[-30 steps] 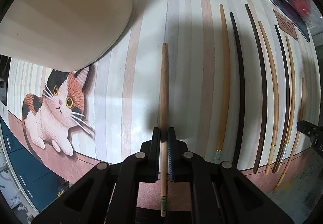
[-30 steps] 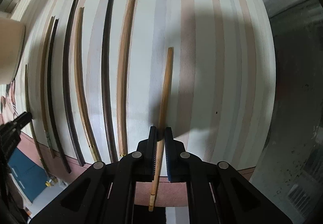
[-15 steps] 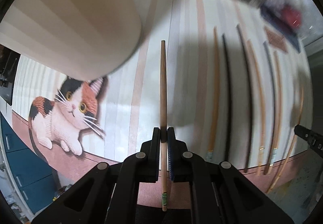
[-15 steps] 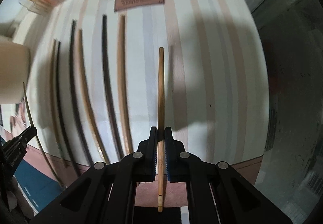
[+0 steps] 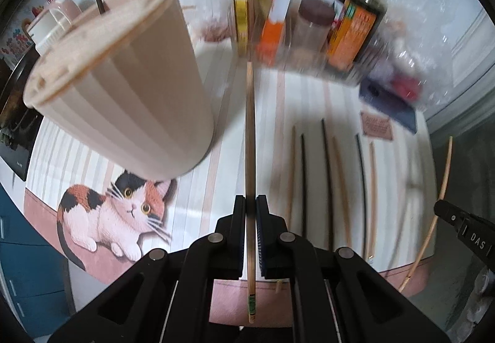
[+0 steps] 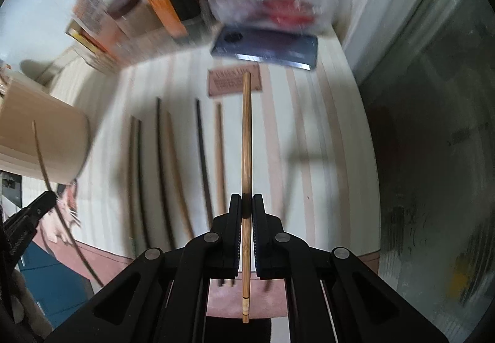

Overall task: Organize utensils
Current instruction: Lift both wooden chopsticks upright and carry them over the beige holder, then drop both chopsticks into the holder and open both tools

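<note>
My left gripper [image 5: 250, 203] is shut on a light wooden chopstick [image 5: 249, 132], lifted off the striped mat [image 5: 191, 197] and pointing away. A beige ribbed utensil holder [image 5: 123, 95] stands to its left with two sticks in its lid. My right gripper [image 6: 246, 202] is shut on another bamboo chopstick [image 6: 246, 139], also held up above the mat [image 6: 324, 139]. Several dark and light chopsticks [image 5: 328, 176] lie in a row on the mat between the two grippers, and the row of chopsticks [image 6: 173, 169] is also in the right wrist view. The holder [image 6: 37, 132] shows at far left there.
Sauce bottles [image 5: 359, 18], boxes and a jar crowd the mat's far edge. A dark blue phone [image 6: 266, 47] and a plastic bag lie at the back right. A cat picture [image 5: 117, 213] is printed on the mat. The mat's near edge drops to a blue cabinet [image 5: 24, 265].
Both grippers have risen with their chopsticks, off the mat. The views tilted up, so the holder's lid and the bottles at the back came into sight.
</note>
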Motion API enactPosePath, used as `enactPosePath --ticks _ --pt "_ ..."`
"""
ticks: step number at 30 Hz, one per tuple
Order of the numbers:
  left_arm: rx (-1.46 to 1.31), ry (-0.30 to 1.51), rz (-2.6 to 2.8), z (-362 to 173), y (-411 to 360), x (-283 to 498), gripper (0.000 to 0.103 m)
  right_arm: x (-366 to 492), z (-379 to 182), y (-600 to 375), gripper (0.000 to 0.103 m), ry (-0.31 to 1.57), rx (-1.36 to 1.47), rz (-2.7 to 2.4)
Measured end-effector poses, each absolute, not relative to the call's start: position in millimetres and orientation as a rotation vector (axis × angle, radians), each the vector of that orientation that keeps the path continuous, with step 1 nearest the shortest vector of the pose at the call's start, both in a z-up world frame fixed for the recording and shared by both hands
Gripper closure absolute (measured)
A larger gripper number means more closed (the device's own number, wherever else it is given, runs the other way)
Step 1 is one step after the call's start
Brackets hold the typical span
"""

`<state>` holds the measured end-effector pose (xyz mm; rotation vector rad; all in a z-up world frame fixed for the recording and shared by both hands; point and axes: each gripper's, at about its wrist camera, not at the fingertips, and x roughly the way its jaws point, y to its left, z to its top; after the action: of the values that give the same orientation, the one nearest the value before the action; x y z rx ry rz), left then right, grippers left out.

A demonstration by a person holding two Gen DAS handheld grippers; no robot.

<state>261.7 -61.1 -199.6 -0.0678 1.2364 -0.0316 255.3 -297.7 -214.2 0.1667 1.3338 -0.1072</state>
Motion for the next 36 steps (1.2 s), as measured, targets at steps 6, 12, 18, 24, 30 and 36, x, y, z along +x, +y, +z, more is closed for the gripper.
enactPosePath --ticks 6,12,18,24,30,36 --pt "-0.156 1.140 -0.076 -155.7 -58.2 277.9 0.099 279.0 -171.8 -275.4 0.096 1.241 0.165 -0.055" --pt "-0.235 0.983 -0.102 -86.2 -42.1 297.8 0.099 301.5 -117.9 -248.1 0.096 1.134 0.182 0.019" --pt "-0.259 0.806 -0.033 -21.7 4.7 320.4 0.099 334.6 -58.0 -211.4 0.096 1.002 0.208 0.105" --pt "-0.273 0.743 0.095 0.9 69.9 339.6 0.099 369.8 -14.6 -147.6 0.096 0.894 0.210 0.211" --pt "-0.321 0.736 0.173 -8.8 120.4 351.6 0.099 400.2 0.8 -77.5 0.096 0.822 0.202 0.292" --pt "-0.382 0.732 0.192 -33.6 150.4 367.1 0.099 420.0 -5.7 -27.8 0.096 0.763 0.214 0.329"
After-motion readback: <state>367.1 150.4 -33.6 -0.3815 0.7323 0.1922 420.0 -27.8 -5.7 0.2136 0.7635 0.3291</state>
